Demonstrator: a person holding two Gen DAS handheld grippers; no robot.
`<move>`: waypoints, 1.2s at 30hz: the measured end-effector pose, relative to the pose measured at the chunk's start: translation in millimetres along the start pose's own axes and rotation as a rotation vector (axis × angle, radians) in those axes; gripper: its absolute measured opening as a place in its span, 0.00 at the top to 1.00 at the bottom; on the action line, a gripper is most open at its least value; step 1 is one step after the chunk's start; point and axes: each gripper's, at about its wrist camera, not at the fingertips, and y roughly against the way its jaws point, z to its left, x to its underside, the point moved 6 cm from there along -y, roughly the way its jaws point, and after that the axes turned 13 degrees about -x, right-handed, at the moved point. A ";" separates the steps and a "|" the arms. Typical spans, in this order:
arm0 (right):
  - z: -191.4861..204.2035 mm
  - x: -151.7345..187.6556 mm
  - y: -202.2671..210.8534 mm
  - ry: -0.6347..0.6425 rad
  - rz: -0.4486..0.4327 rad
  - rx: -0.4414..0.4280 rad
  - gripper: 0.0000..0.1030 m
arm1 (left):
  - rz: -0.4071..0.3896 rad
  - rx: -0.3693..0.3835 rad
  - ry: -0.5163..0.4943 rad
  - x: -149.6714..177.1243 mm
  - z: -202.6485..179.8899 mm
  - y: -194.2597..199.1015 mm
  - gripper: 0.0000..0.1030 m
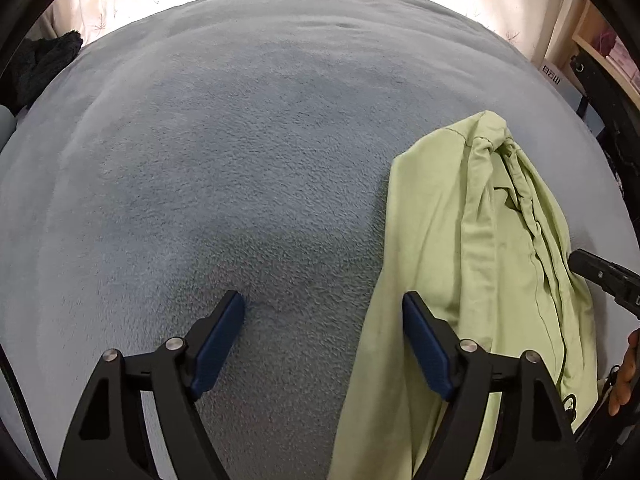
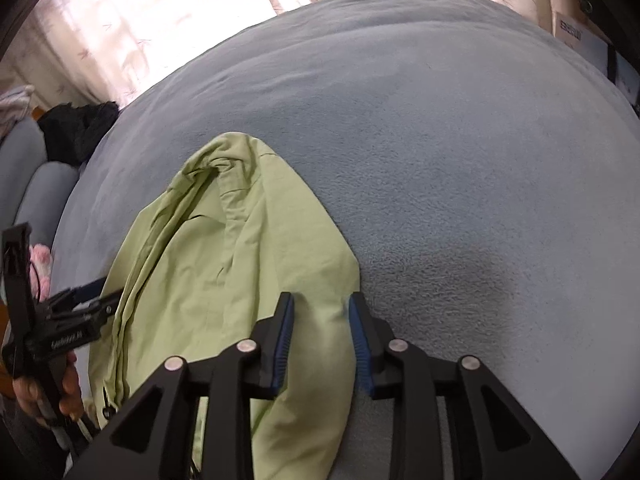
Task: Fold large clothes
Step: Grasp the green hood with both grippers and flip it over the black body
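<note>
Lying in a loose, half-folded heap on the grey-blue fleece blanket (image 1: 224,152), the light green garment (image 1: 492,248) stretches away from both tools, its bunched collar end farthest off and its near end running under the frames

The left gripper (image 1: 323,304) hangs over the blanket with its jaws spread wide and nothing pinched; the bare fleece lies between the blue pads (image 1: 218,344). The garment sits just to this gripper's right, and its edge passes under the right-hand finger. Whether that finger touches the cloth cannot be told. Beyond the garment, farther right, the other tool's black tip and part of the person's hand (image 1: 626,376) show at the picture's rim.

The right gripper (image 2: 321,300) stands over the garment's right edge with its jaws partly parted. The green cloth (image 2: 224,264) lies between and below the pads, but they do not press on it; the left finger is over the fabric and the right finger sits about at its border with the fleece. Off to this gripper's left, across the garment, the person's other hand (image 2: 48,392) grips the black handle of the left tool.

Far ahead, past the blanket's edge, pale curtains (image 2: 160,20) glow with daylight, and a dark bundle of cloth (image 2: 76,128) lies at the far left
</note>
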 end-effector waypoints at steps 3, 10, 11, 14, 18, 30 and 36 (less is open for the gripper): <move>-5.9 -0.4 5.3 0.017 -0.009 0.053 0.55 | -0.015 -0.003 -0.017 0.2 1.5 1.0 0.23; -4.7 -1.7 -7.7 0.007 0.015 -0.008 0.54 | -0.042 0.027 -0.045 3.5 -13.8 9.3 0.57; -1.6 -3.6 -12.0 0.000 0.018 -0.024 0.54 | -0.044 0.046 -0.058 4.5 -19.3 11.5 0.74; 5.3 -7.7 -23.8 -0.005 0.021 0.006 0.53 | -0.047 0.029 -0.086 6.9 -31.5 15.8 0.94; 12.8 -8.1 -24.9 0.000 0.004 0.042 0.85 | -0.075 -0.053 -0.096 10.0 -33.9 26.6 0.98; 78.6 26.0 97.7 0.160 -0.194 -0.045 0.96 | -0.147 -0.073 -0.045 52.1 21.9 138.6 0.99; 125.3 82.1 151.5 0.238 -0.228 -0.091 0.96 | -0.149 -0.024 -0.019 115.9 38.9 202.9 0.99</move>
